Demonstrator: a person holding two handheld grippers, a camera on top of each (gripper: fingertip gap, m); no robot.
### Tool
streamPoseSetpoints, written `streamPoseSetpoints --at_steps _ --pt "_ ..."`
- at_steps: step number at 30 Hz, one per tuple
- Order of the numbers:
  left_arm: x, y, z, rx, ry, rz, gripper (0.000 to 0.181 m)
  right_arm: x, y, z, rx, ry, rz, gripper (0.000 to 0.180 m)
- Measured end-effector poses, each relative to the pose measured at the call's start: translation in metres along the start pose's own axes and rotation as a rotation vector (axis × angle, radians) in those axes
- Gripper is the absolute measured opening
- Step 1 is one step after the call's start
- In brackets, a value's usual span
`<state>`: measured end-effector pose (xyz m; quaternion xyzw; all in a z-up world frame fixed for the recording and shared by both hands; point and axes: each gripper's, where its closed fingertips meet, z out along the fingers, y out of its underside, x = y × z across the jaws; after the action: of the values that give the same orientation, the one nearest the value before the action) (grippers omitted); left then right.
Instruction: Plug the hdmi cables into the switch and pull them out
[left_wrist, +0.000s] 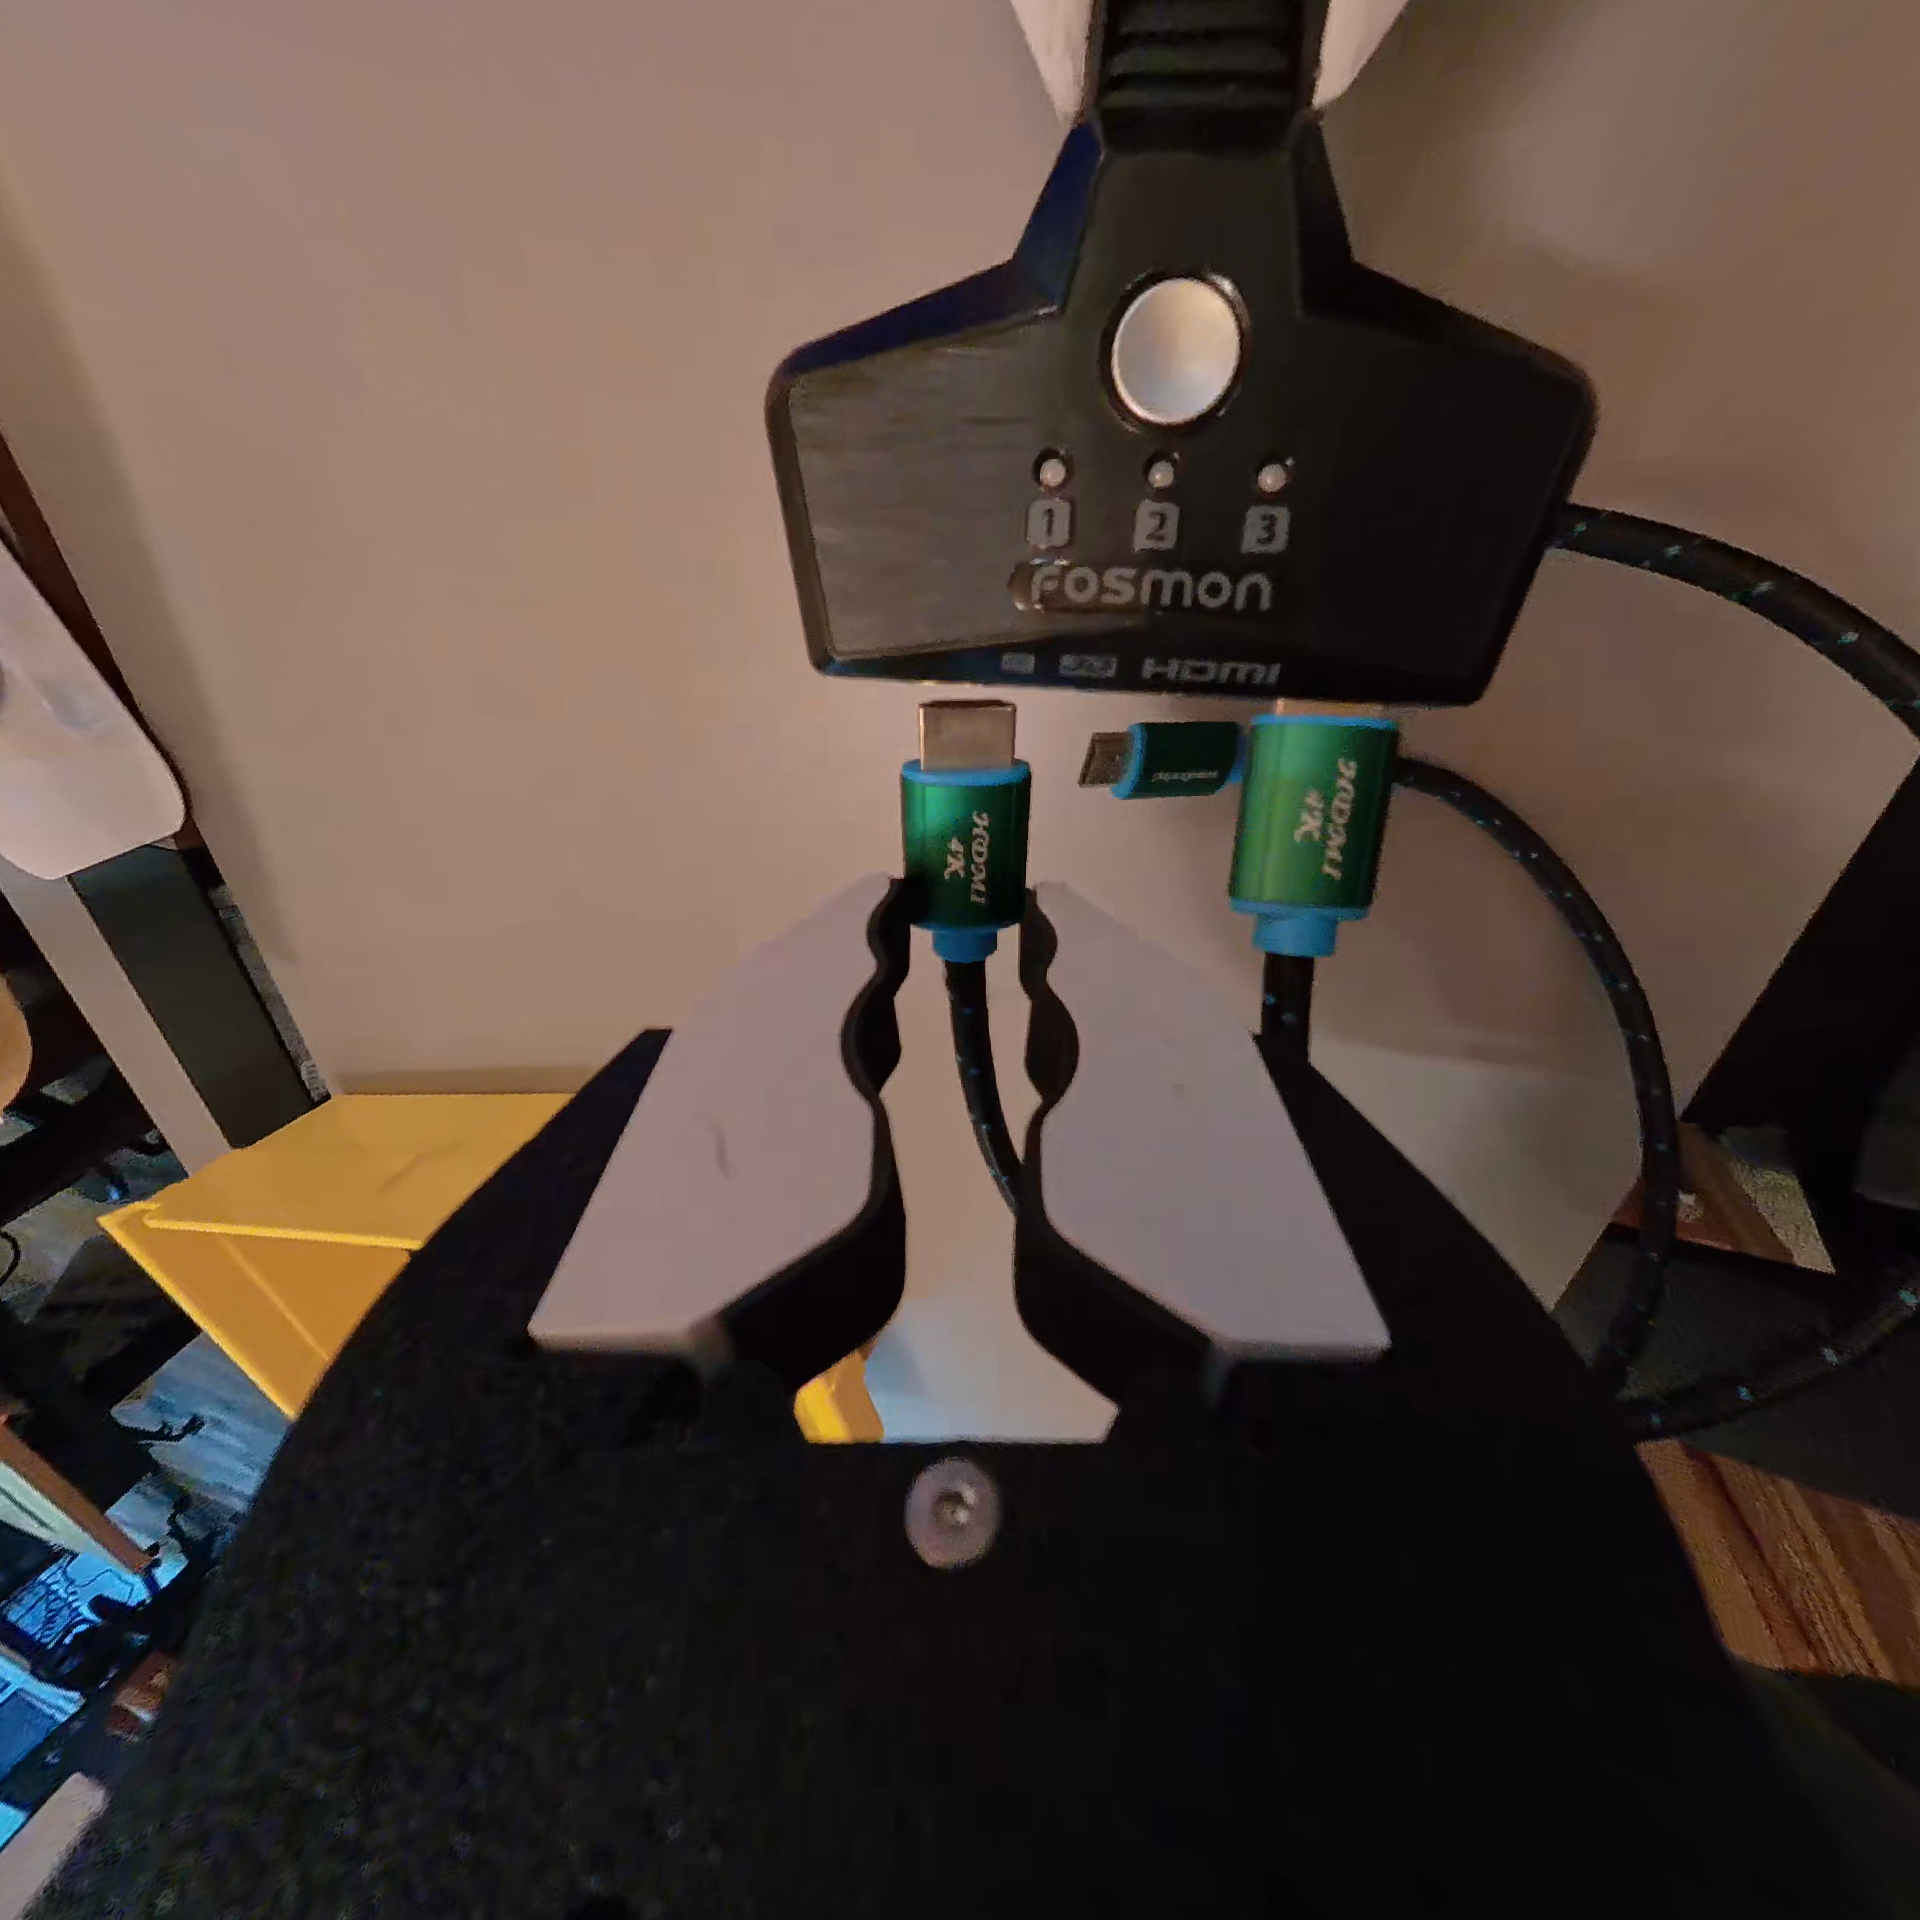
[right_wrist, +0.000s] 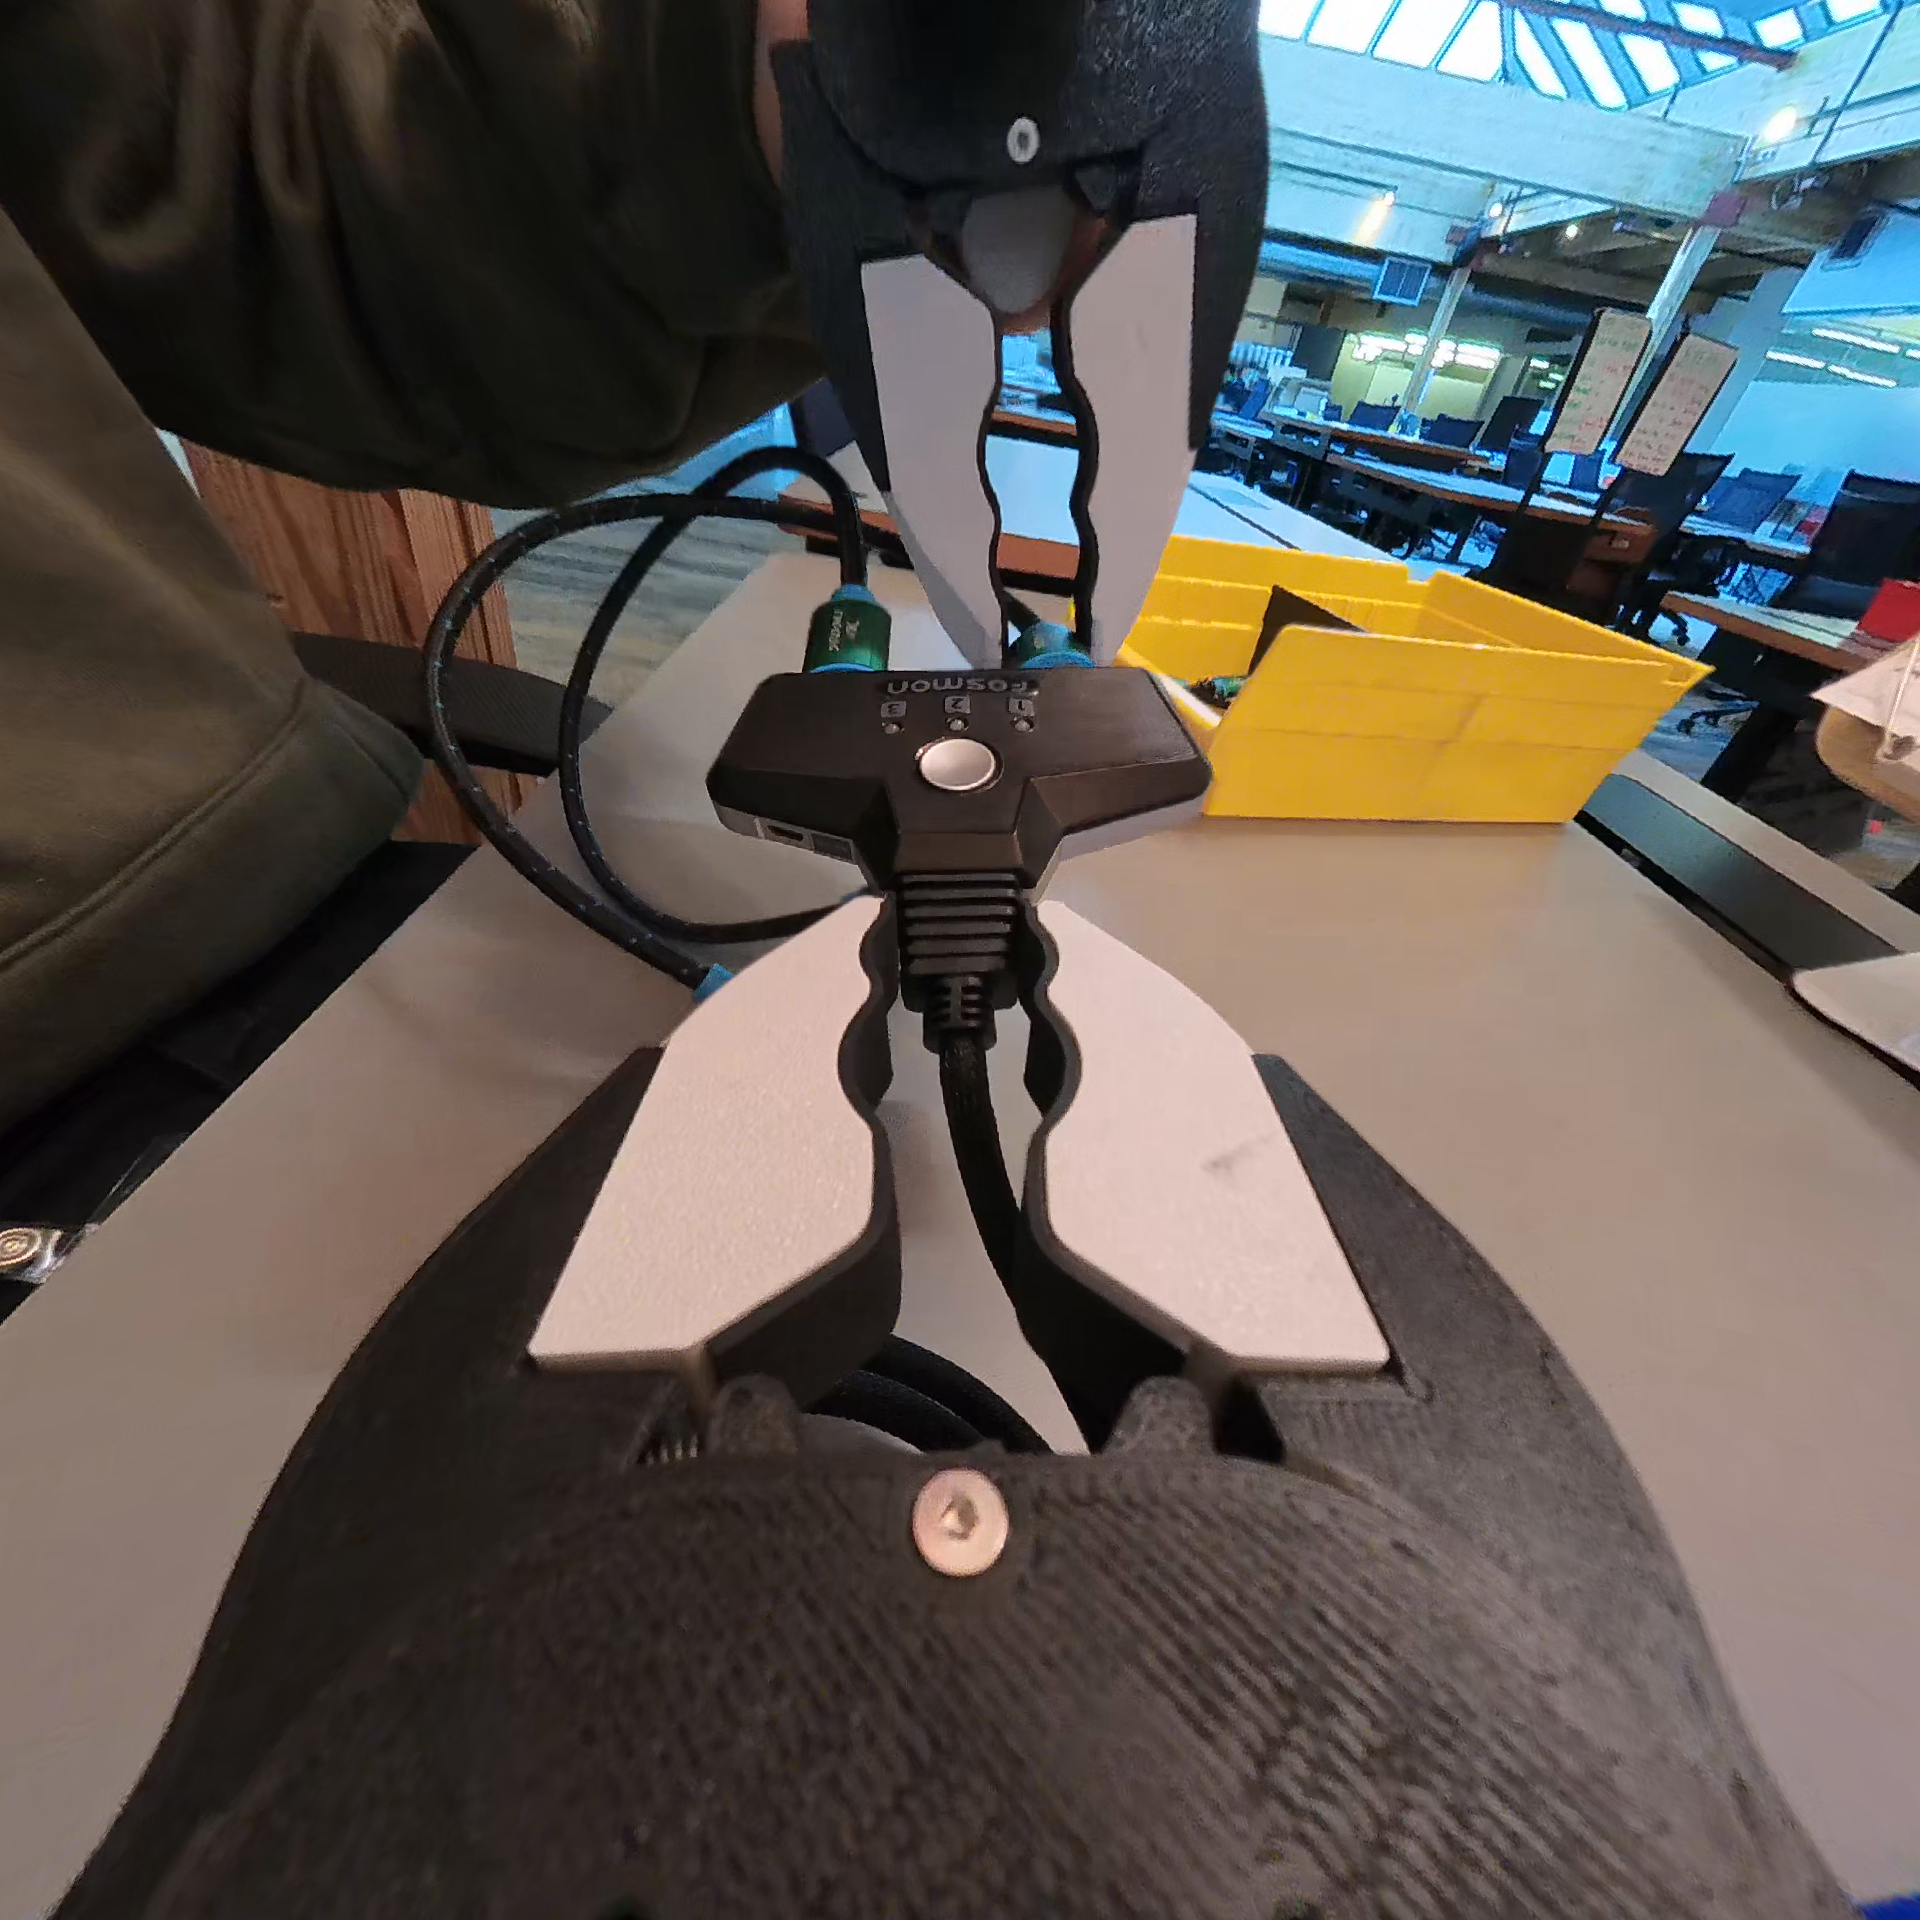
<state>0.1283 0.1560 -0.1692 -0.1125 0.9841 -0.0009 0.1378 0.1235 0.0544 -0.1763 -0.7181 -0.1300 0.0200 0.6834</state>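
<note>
The black HDMI switch (left_wrist: 1174, 499) lies on the pale table (left_wrist: 520, 520). My left gripper (left_wrist: 961, 894) is shut on a green HDMI plug (left_wrist: 964, 847). Its metal tip sits just outside the switch's left port. A second green plug (left_wrist: 1311, 821) is seated in the right port. A smaller green plug (left_wrist: 1164, 774) lies loose between them. My right gripper (right_wrist: 958, 914) is shut on the switch's ribbed cable collar (right_wrist: 958, 914). The switch (right_wrist: 961, 764) is just beyond it. The left gripper (right_wrist: 1039, 634) shows from the far side, shut on its plug (right_wrist: 1039, 649).
A yellow bin (right_wrist: 1403, 717) stands on the table beside the switch, also in the left wrist view (left_wrist: 312, 1205). Black braided cables (right_wrist: 499, 748) loop off the table's edge. A person's dark green sleeve (right_wrist: 364, 260) hangs over the far left. Office desks and chairs fill the background.
</note>
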Motion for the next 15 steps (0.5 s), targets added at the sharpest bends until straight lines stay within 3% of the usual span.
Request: streamPoseSetpoints --at_steps 15 --pt "-0.004 0.01 0.012 -0.156 0.052 0.054 0.02 -0.002 0.012 0.009 -0.096 -0.003 -0.021 0.022"
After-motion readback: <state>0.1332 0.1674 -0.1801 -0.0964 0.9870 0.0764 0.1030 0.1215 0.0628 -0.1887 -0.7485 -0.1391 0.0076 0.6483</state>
